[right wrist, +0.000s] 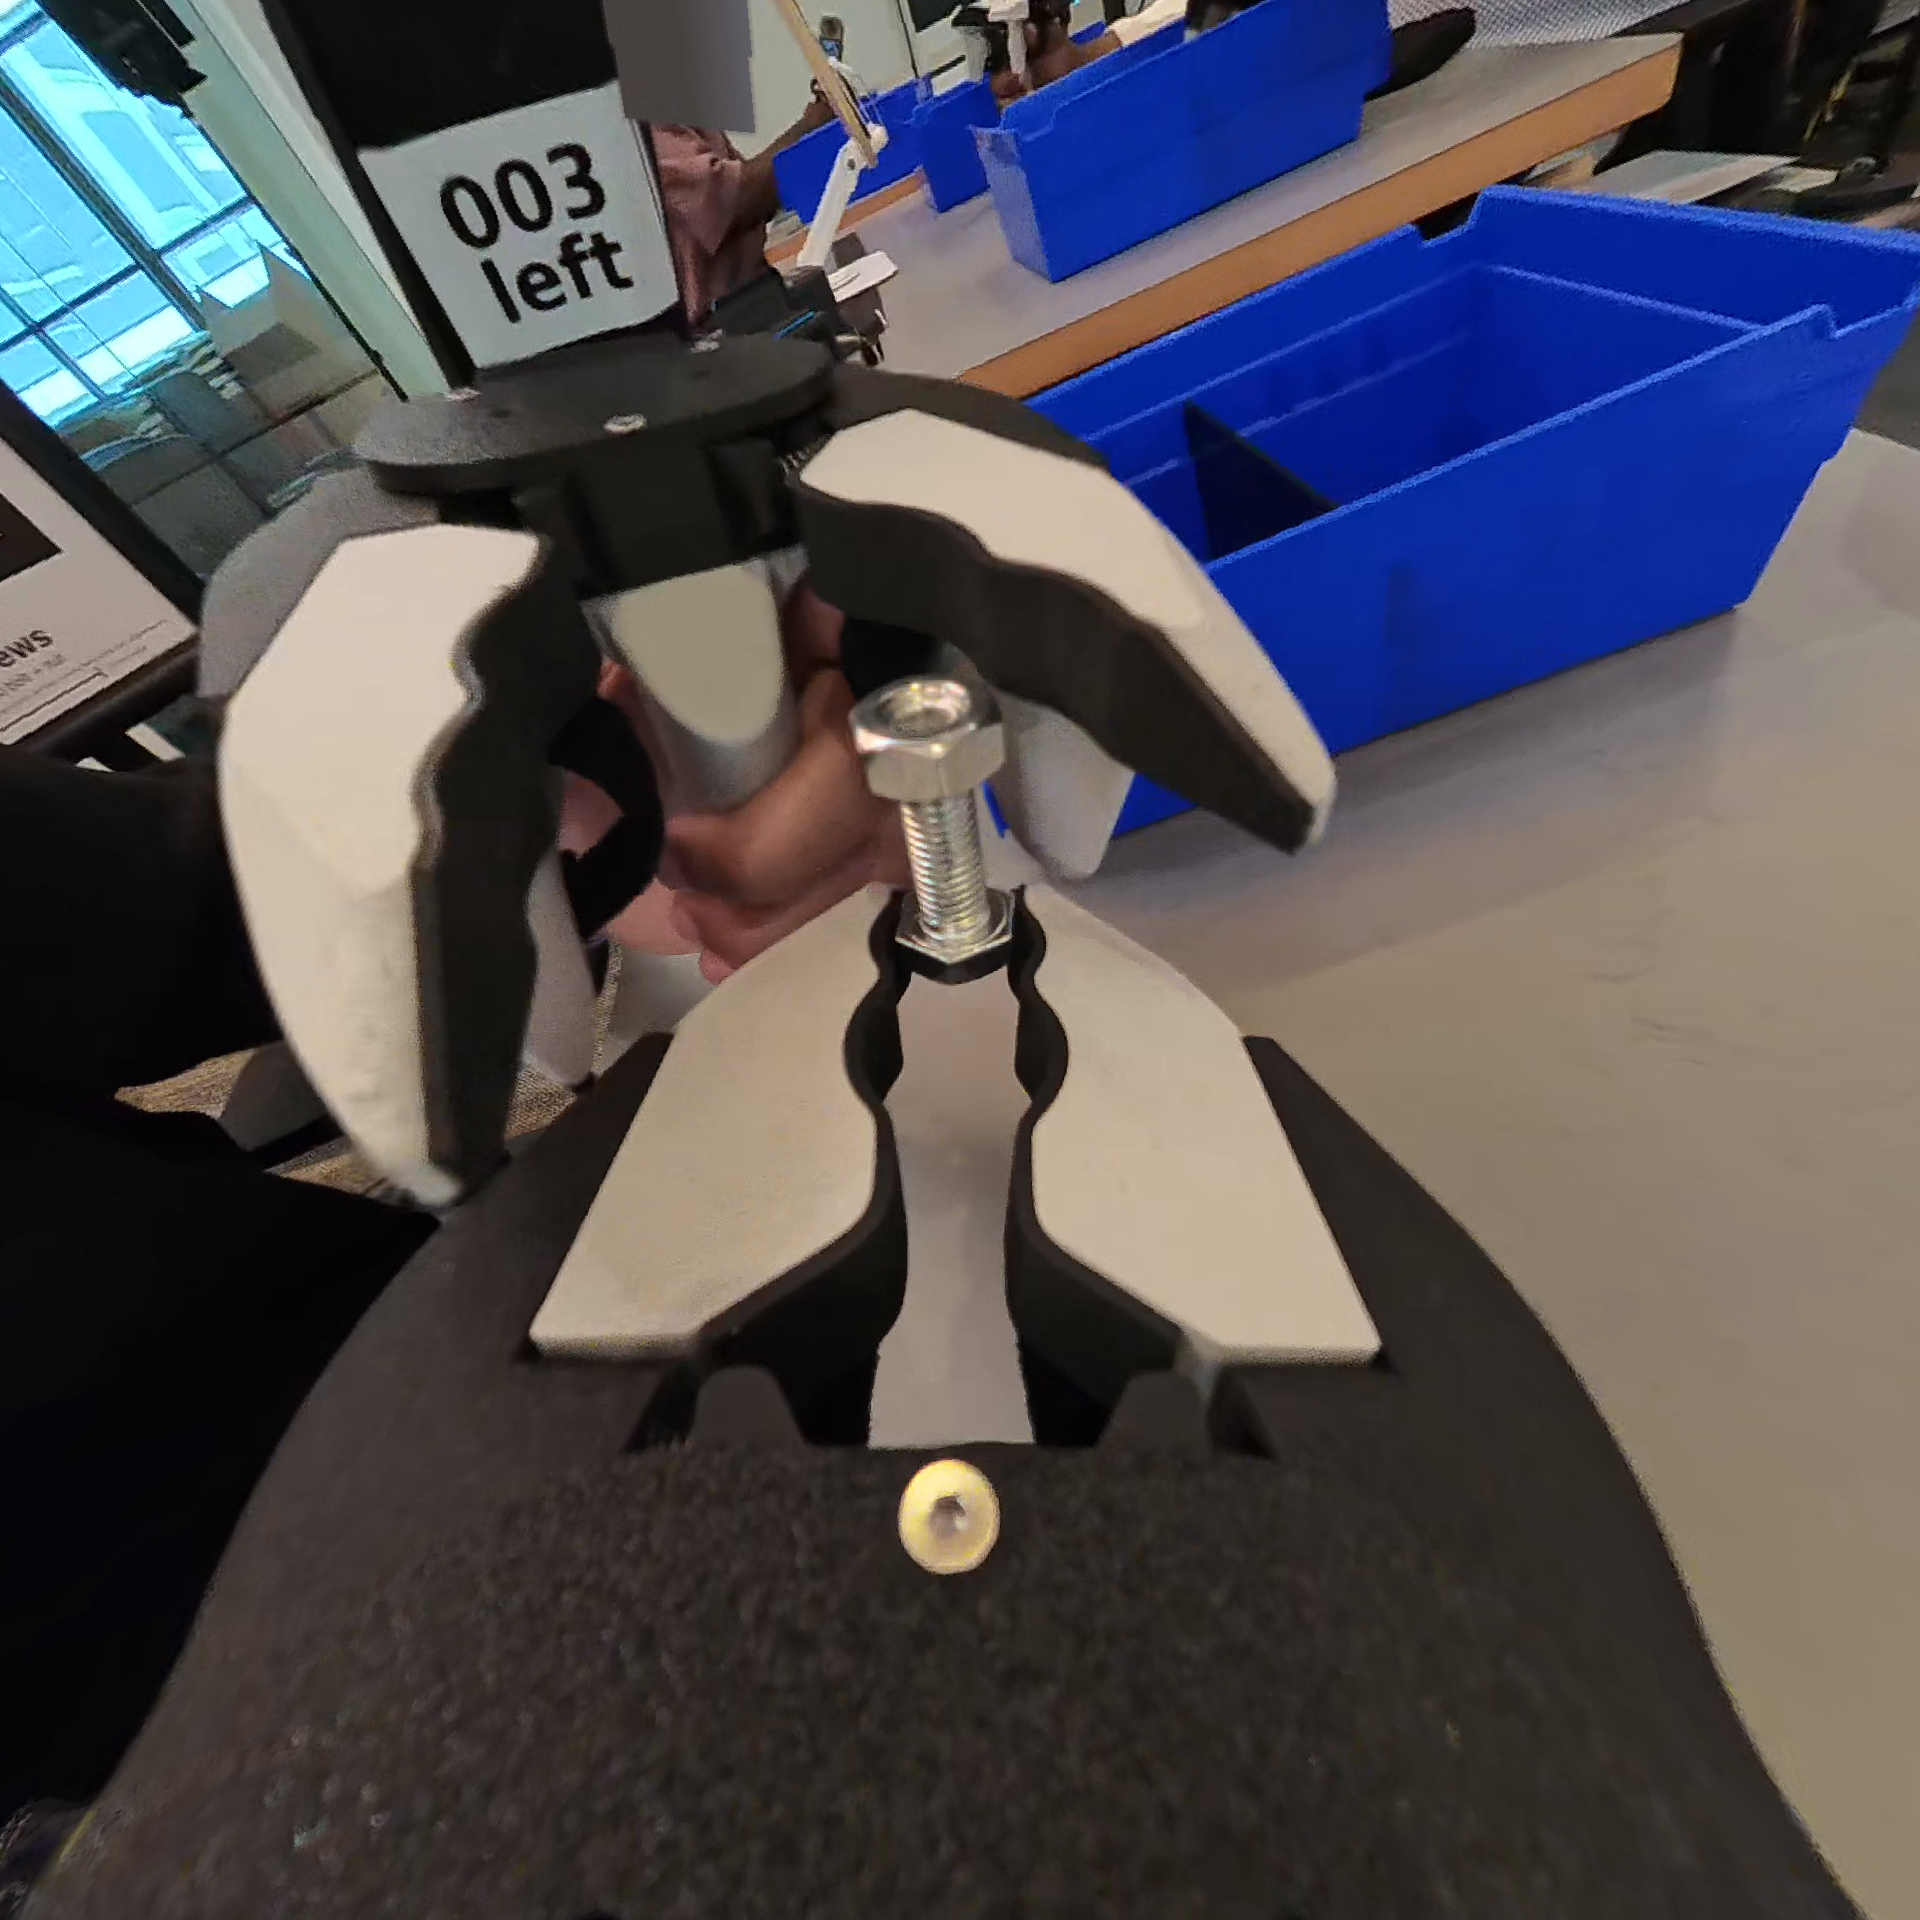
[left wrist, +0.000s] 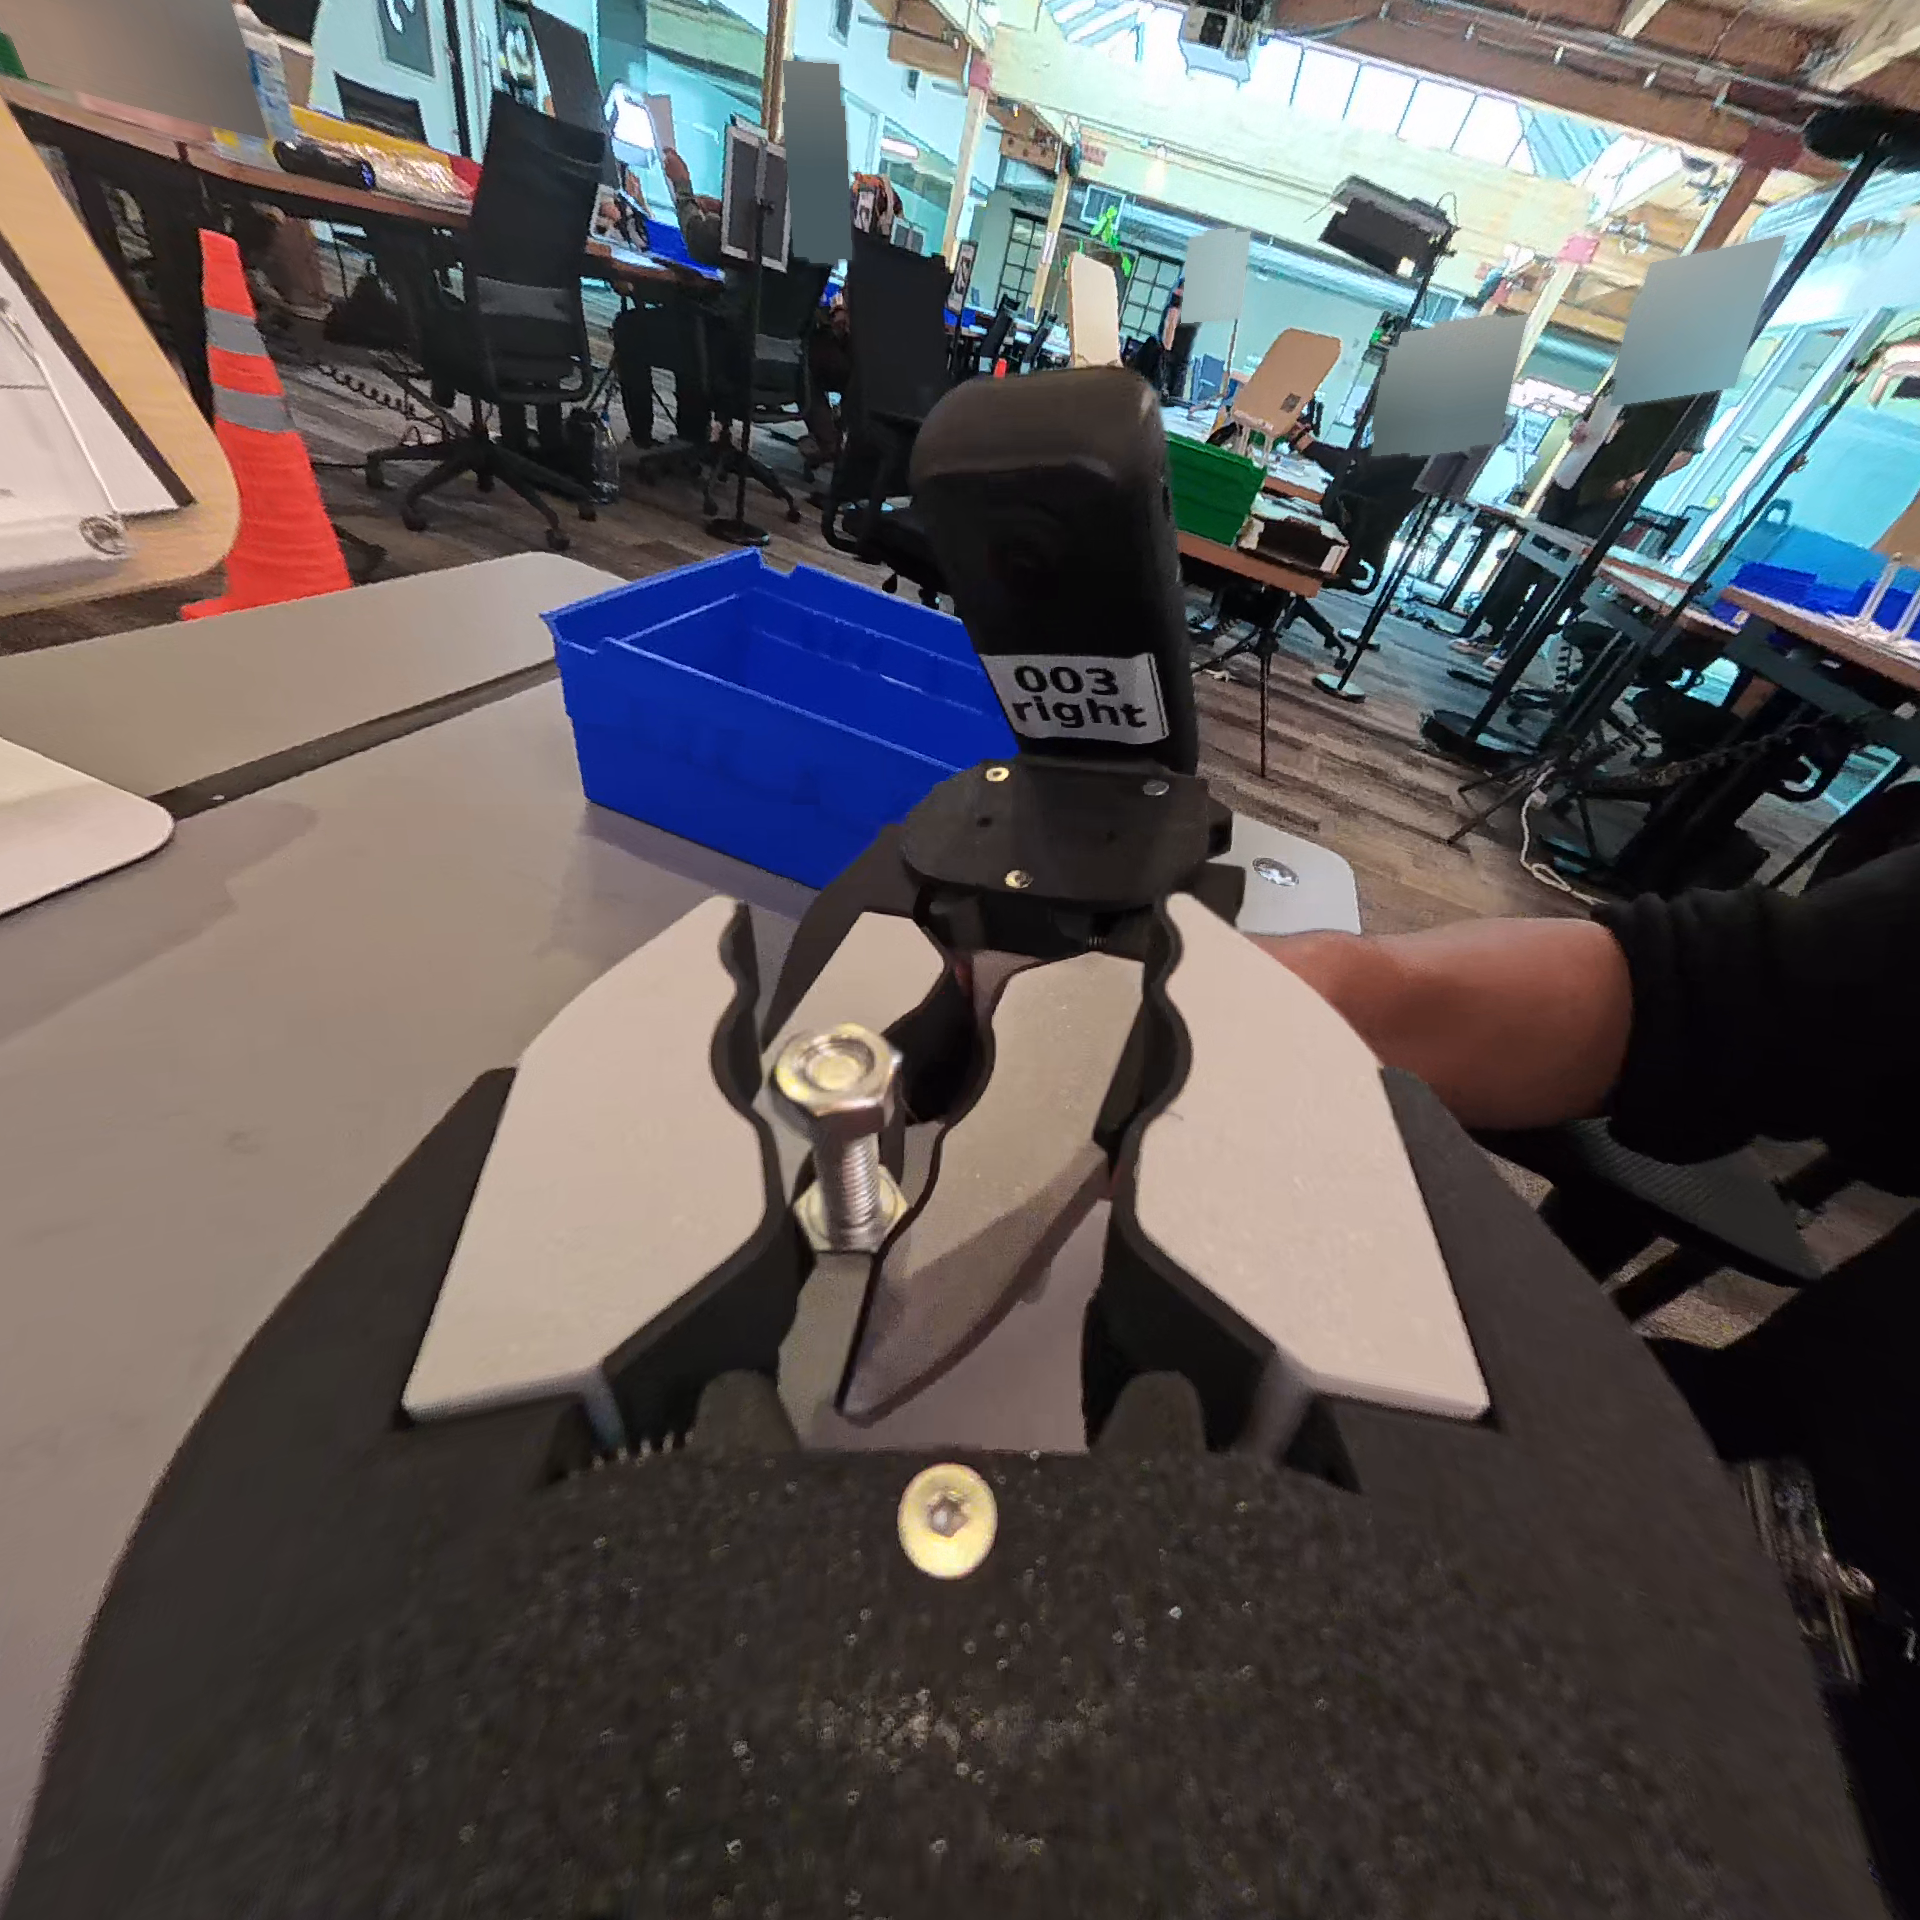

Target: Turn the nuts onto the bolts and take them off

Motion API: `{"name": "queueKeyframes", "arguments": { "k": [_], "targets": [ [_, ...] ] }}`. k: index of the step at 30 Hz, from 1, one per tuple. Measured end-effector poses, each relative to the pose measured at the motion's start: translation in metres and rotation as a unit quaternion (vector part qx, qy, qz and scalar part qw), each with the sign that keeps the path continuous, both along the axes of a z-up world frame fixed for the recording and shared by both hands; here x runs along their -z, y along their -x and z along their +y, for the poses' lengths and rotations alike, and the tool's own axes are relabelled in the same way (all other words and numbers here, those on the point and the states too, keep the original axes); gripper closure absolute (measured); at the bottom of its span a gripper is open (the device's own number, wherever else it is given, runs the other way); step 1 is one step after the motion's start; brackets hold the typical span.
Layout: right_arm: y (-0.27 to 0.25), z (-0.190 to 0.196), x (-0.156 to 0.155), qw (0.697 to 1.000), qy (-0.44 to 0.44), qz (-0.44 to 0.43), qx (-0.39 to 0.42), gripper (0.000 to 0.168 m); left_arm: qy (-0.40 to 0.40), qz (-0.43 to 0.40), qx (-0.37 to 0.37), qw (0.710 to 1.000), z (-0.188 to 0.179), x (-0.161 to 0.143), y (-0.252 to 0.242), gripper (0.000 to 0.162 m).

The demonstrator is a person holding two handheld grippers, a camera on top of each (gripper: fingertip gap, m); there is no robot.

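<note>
A silver bolt point(right wrist: 940, 831) stands upright, its hex head point(right wrist: 925, 738) on top and a nut point(right wrist: 954, 925) low on its thread. My right gripper point(right wrist: 956, 940) is shut on the nut at its fingertips and holds the bolt above the grey table point(right wrist: 1558, 1091). My left gripper point(left wrist: 951, 935) faces it with its jaws wide open around the bolt point(left wrist: 844, 1153). The bolt head point(left wrist: 836, 1081) sits close to the left gripper's left finger point(left wrist: 592, 1143); I cannot tell if they touch. The left gripper's spread fingers point(right wrist: 343, 831) show in the right wrist view.
A blue divided bin point(left wrist: 748, 727) stands on the table behind the grippers; it also shows in the right wrist view point(right wrist: 1455, 468). A person's sleeved arm point(left wrist: 1558, 1008) comes in from the right. An orange cone point(left wrist: 260, 436), office chairs and other tables with blue bins stand beyond. About 8 cm separates my left fingertips from my right.
</note>
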State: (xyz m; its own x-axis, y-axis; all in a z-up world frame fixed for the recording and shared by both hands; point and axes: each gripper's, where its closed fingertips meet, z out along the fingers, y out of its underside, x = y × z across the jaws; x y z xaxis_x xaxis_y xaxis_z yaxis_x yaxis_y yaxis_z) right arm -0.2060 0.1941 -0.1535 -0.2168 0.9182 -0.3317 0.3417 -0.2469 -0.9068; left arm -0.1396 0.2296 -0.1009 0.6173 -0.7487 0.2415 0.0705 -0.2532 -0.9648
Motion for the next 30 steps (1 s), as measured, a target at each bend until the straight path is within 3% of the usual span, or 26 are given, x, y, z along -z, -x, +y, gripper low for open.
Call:
{"name": "queueKeyframes", "arguments": {
  "k": [6, 11, 12, 20, 26, 30],
  "targets": [
    [-0.011, 0.03, -0.007, 0.999, 0.013, 0.011, 0.042, 0.151, 0.0, -0.009, -0.009, 1.0, -0.001, -0.004, 0.008, 0.091],
    [-0.002, 0.01, -0.004, 1.0, -0.002, 0.004, 0.017, 0.151, 0.005, 0.007, -0.006, 1.0, 0.001, 0.002, -0.003, 0.082],
    [-0.002, 0.005, -0.006, 1.0, 0.008, 0.008, 0.006, 0.151, 0.003, 0.013, 0.001, 1.0, -0.001, 0.002, -0.004, 0.087],
    [-0.009, 0.028, -0.002, 0.999, -0.008, -0.002, 0.043, 0.151, -0.008, -0.014, -0.015, 1.0, -0.002, -0.012, 0.012, 0.089],
    [-0.001, 0.005, -0.003, 1.0, -0.026, -0.009, 0.012, 0.151, -0.008, 0.027, 0.001, 1.0, -0.004, -0.002, -0.003, 0.087],
    [-0.011, 0.024, 0.002, 0.999, -0.015, -0.018, 0.034, 0.151, -0.024, 0.039, -0.022, 0.999, -0.004, -0.008, 0.012, 0.088]
  ]
}}
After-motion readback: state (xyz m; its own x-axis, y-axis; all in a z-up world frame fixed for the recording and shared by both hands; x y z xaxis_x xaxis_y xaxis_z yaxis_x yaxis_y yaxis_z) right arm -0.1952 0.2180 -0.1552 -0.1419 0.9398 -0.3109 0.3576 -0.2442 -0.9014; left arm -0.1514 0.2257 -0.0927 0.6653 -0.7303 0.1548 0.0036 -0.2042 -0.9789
